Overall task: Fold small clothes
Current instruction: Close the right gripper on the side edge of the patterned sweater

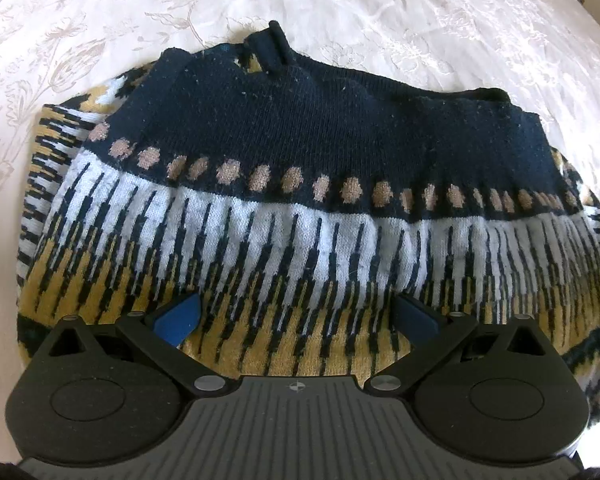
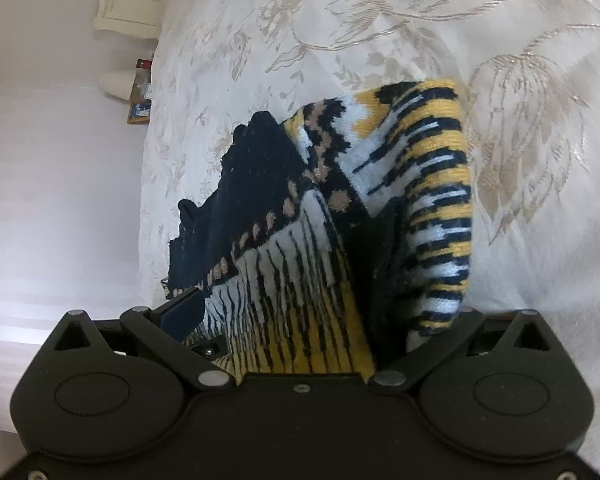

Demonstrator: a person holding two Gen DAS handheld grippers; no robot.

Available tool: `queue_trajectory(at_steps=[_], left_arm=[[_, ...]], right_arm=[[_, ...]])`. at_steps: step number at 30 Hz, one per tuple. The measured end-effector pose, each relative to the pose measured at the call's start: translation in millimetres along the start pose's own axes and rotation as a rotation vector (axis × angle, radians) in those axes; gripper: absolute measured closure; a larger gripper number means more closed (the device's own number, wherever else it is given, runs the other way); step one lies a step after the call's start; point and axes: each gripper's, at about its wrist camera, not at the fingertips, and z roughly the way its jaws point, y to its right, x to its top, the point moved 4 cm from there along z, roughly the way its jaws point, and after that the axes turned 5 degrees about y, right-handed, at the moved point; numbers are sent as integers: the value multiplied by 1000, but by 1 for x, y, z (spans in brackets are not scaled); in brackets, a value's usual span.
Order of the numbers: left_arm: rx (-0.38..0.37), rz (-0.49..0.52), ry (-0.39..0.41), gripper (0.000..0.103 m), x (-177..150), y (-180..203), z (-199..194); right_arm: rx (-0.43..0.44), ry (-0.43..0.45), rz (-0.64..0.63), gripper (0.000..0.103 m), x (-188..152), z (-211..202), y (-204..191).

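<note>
A knitted sweater (image 1: 300,152), navy at the top with a row of tan dots and white, navy and yellow stripes below, lies on a white embroidered bedspread (image 1: 420,20). My left gripper (image 1: 296,320) points down over its yellow striped part, jaws wide open, blue pads (image 1: 176,324) apart with only flat knit under them. In the right wrist view the sweater (image 2: 300,248) rises bunched between the fingers of my right gripper (image 2: 300,312). Its striped sleeve (image 2: 440,200) drapes over the right finger and hides it. The left pad (image 2: 184,308) stands clear of the knit, jaws wide.
The bedspread (image 2: 380,40) spreads out beyond the sweater on all sides. A cream carved headboard (image 2: 112,4) and a bedside stand with a lamp and small items (image 2: 140,92) sit at the far left of the right wrist view, against a pale wall.
</note>
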Motion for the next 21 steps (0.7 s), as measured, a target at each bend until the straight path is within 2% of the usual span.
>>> queue_trajectory(at_steps=[5,8,10,13,15,18,21], left_arm=[[-7,2,7,0,-5,1,-1],[-13,2,2,0,-5,1,-1],[-20,7,-7,0,-4,1,-2],[-34,14,-15,0,-1,-1,-3],[-40,19,-16,0,0,-3,-2],[-42,20,-11,0,0,-3,-2],[-40,22,-8,0,-1,-2,-3]], right_arm=[[-15,-3,-22,0,-2,-3,-3],[-68,4,-69,13,-7,-3,-11],[-100,8,-90,35,-10,-5,-14],[-155,22,-105,52,-14,-10,-16],[-190,37,-118,59,-16,-14,-19],[-224,60,-141,64,-18,-17,-30],[-248,78,-163,65,-20,-18,-41]])
